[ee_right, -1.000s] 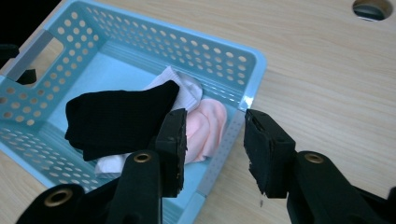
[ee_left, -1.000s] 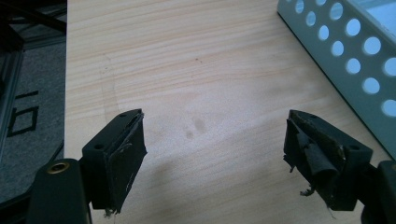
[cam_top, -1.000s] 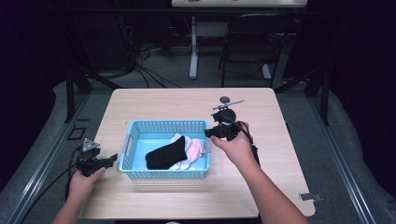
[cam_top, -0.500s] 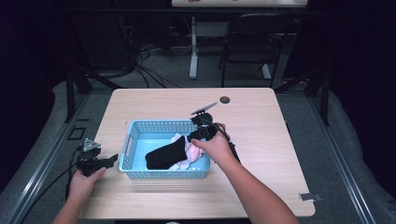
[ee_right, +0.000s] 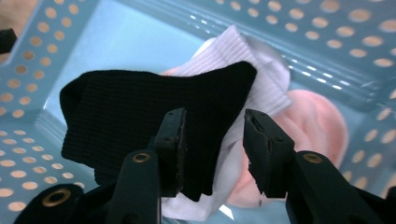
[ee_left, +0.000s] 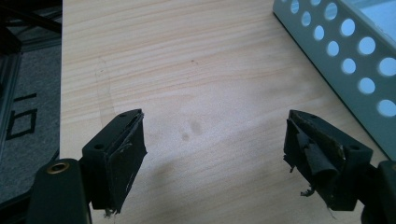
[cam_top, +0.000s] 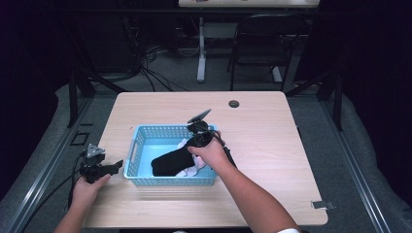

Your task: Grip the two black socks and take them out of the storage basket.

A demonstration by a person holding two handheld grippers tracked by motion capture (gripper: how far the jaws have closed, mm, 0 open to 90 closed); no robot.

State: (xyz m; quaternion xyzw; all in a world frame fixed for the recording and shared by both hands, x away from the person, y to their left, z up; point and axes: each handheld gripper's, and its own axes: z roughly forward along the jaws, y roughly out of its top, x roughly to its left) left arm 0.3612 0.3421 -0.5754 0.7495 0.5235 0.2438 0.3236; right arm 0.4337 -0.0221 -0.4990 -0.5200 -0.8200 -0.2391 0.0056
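One light wooden table [cam_top: 272,145] carries everything, and one blue perforated plastic basket [cam_top: 141,145] sits on it toward the person's left half; all places below are given from that basket.

Inside the basket lie three soft textile pieces, bunched toward its right end. The largest showing is one black ribbed sock [ee_right: 140,121], lying on top and stretching toward the basket's middle. Under it is one white ribbed sock [ee_right: 261,70], and at the basket's right wall one pale pink piece [ee_right: 317,126], whose exact kind cannot be told.

There are two grippers. The right gripper [ee_right: 212,149] is lowered into the basket's right end, held by the right hand [cam_top: 211,154]. Its jaws stand partly apart, set over the edge of the black sock with the white one beneath; fabric lies between them, but they have not pressed onto it.

The left gripper [ee_left: 215,154] rests outside the basket, just beside its left end wall, low over bare table, held by the left hand [cam_top: 87,190]. Its jaws are spread wide with nothing between them.

One small dark round grommet [cam_top: 234,104] sits in the tabletop well beyond the basket's far right corner.
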